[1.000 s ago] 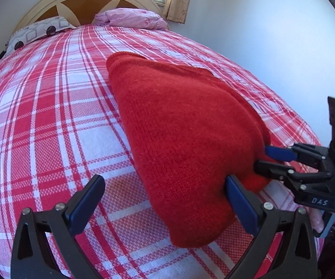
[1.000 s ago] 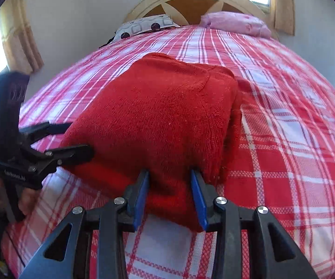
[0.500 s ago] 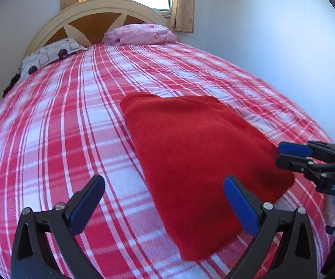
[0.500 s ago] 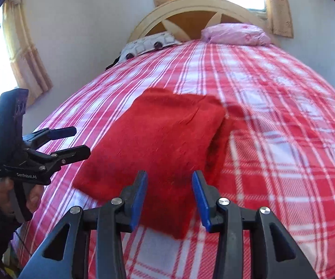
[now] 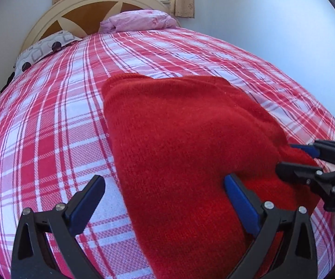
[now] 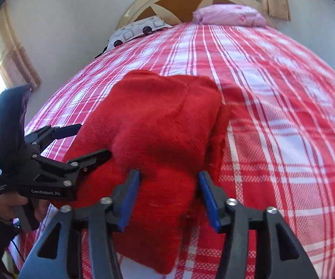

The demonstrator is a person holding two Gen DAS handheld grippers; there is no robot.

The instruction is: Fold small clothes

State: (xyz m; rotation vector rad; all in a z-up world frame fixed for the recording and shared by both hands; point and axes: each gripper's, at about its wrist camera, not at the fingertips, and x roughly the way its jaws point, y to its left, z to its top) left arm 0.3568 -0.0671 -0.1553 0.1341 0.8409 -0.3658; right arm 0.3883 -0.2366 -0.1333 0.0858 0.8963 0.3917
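Observation:
A folded red knitted garment (image 5: 179,144) lies on the plaid bed; it also shows in the right wrist view (image 6: 162,127). My left gripper (image 5: 165,195) is open wide at its near edge, its right finger (image 5: 239,200) over the cloth and its left finger (image 5: 86,202) over bare bedspread. My right gripper (image 6: 167,193) has its jaws partly open around a raised bunch of the garment's near end; the pads (image 6: 130,195) touch the cloth. Each gripper shows in the other's view, the right one (image 5: 306,160) and the left one (image 6: 79,144).
The red and white plaid bedspread (image 5: 51,121) covers the bed. A patterned pillow (image 5: 42,51) and a pink pillow (image 5: 141,21) lie by the cream headboard (image 5: 93,7). A wall (image 5: 271,23) runs along the bed's right side.
Both grippers pulled back and up from the garment half a second ago and have now come down close to it again. The right gripper's jaws are wider and hold a bunch of cloth between them.

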